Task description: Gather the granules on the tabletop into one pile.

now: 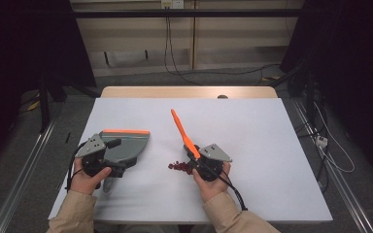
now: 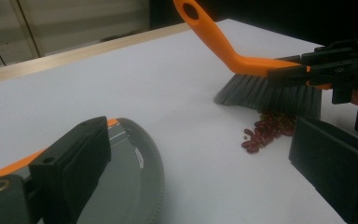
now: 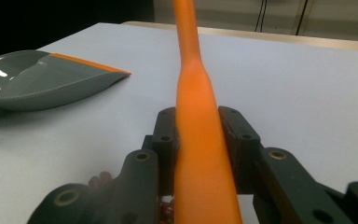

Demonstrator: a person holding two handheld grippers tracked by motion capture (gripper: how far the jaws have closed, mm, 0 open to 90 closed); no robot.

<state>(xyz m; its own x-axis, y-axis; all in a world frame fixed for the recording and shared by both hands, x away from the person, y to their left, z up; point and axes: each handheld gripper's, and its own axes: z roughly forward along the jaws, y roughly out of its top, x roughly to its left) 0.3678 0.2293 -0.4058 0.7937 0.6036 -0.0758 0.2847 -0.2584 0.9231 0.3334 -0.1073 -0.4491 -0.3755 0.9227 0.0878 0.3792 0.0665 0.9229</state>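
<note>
- Orange-handled brush sits clamped in my right hand-held gripper — the jaws are closed tight on the handle, its grey bristles down on the white counter right at the pile of red beans.
- The beans lie gathered in one small heap between my two hands, just beside the bristles; none have reached the pan yet, as far as I can see.
- My left hand-held gripper holds the grey dustpan, flat on the counter to the left, well apart from the beans — one jaw lies over the pan, yet I cannot tell how tightly the jaws are closed on it.
- I judge the sweep barely begun: what is left is driving the heap across to the pan and getting the beans inside.
</note>
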